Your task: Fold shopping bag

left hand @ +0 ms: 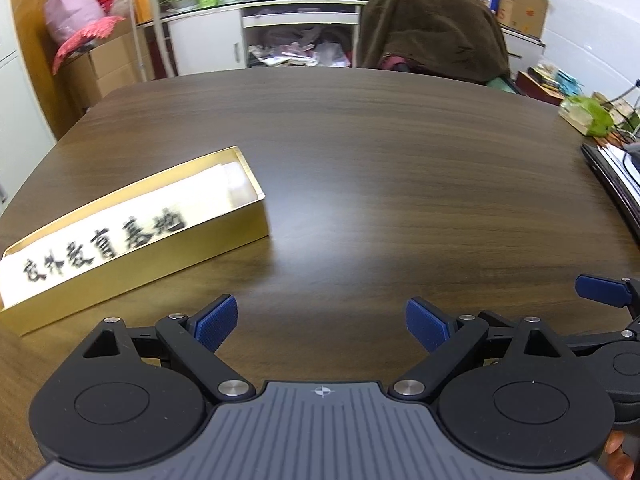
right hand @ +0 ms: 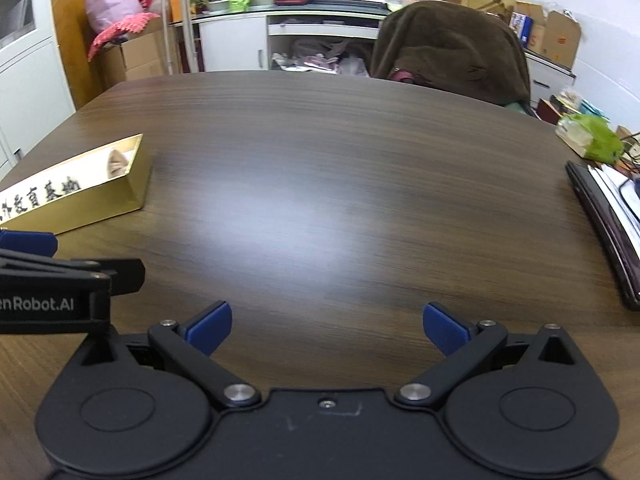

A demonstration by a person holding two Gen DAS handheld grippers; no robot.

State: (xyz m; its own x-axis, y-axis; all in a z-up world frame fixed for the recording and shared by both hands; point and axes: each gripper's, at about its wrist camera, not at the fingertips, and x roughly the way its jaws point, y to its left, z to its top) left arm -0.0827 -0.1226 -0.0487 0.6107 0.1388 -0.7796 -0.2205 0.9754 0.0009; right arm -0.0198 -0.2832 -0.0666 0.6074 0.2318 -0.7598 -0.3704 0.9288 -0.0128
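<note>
A gold paper shopping bag (left hand: 132, 236) lies on its side on the dark wood table (left hand: 380, 160), at the left, its white face printed with black characters. It also shows in the right wrist view (right hand: 80, 192), with its open mouth toward the table's middle. My left gripper (left hand: 322, 324) is open and empty, low over the table to the right of the bag. My right gripper (right hand: 328, 326) is open and empty, further right, beside the left one. Neither touches the bag.
A chair draped in brown cloth (left hand: 432, 28) stands at the table's far side. A dark laptop with papers (right hand: 604, 232) lies at the right edge, with a green packet (right hand: 592, 136) behind it. Cabinets and boxes (left hand: 100, 68) line the back wall.
</note>
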